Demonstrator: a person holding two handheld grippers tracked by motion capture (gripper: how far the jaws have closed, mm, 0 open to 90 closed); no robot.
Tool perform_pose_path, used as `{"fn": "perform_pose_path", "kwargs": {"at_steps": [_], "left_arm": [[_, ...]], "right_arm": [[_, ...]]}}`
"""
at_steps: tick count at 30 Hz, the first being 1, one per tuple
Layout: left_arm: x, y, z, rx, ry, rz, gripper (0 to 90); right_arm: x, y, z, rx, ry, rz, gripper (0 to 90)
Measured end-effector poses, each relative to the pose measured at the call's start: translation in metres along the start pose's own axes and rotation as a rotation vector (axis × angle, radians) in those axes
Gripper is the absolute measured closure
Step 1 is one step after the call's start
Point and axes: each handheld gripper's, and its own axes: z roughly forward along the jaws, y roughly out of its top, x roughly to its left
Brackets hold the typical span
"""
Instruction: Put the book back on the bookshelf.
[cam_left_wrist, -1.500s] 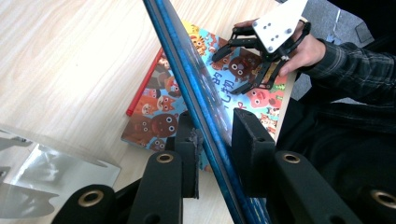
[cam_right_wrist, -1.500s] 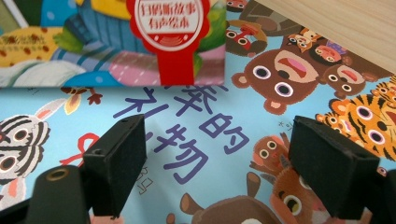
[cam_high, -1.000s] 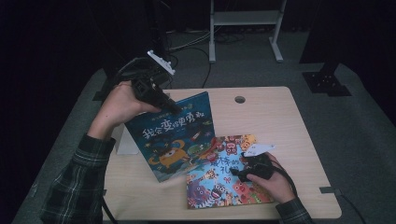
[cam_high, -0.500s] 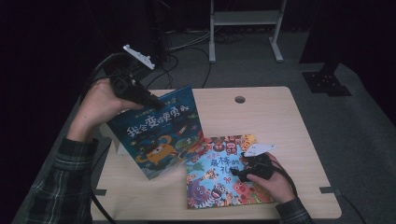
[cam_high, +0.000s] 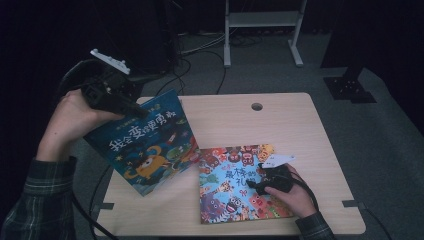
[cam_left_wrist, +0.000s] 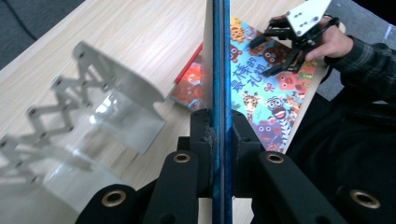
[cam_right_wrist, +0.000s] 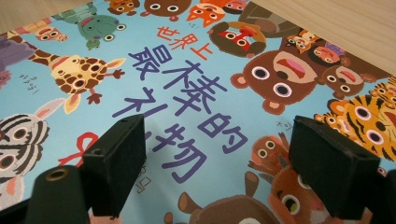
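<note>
Here, the left claw (cam_high: 131, 107) is clamping the top edge of a blue book (cam_high: 145, 145), holding it tilted above the left part of the desk (cam_high: 300, 125); in the left gripper view its jaws are pressing both sides of the book's edge (cam_left_wrist: 219, 93). An animal book (cam_high: 235, 185) is lying flat near the front of the desk. The right claw (cam_high: 255, 186) is resting over its cover, jaws standing apart with nothing between them (cam_right_wrist: 219, 158). A clear folding stand (cam_left_wrist: 93, 121) is sitting on the desk.
</note>
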Motion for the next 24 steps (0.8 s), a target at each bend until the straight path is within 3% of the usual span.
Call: {"fn": "perform_pose_path", "kwargs": {"at_steps": [11,17,24], "left_arm": [[0.017,-0.036,-0.028,0.001,0.104,-0.079,82.5],[0.027,-0.055,-0.042,-0.006,0.157,-0.146,82.6],[0.038,-0.068,-0.05,0.021,0.227,-0.215,82.6]], "right_arm": [[-0.001,0.0,0.0,-0.003,0.0,-0.001,18.0],[-0.002,-0.001,0.0,-0.007,-0.004,-0.005,17.9],[-0.002,-0.001,0.0,-0.008,-0.005,-0.007,17.8]]}}
